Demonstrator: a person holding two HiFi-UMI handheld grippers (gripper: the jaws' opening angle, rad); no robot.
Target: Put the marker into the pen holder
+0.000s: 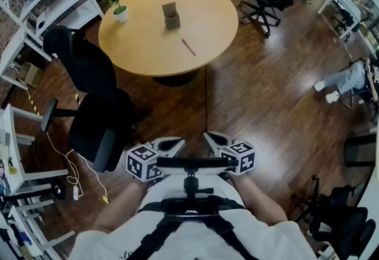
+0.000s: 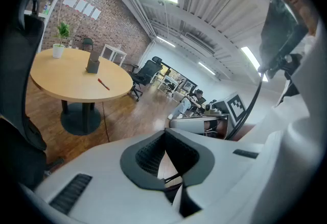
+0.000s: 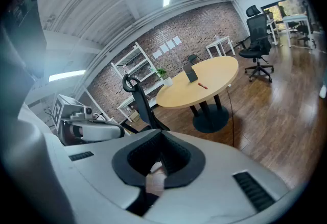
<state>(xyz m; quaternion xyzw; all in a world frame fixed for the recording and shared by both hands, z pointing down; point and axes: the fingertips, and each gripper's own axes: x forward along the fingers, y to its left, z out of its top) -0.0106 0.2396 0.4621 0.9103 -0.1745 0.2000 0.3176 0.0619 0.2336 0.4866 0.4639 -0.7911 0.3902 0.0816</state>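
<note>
Close to our chest we carry the left gripper (image 1: 172, 145) and right gripper (image 1: 211, 139), jaws pressed together and empty, likely because the round table (image 1: 136, 51) stands well off. Its marker (image 1: 188, 47) lies toward the near edge, apart from the pen holder (image 1: 171, 16) mid-table.

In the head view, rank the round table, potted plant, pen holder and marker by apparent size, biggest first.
1. round table
2. potted plant and pen holder: too alike to split
3. marker: thin, clearly smallest
</note>
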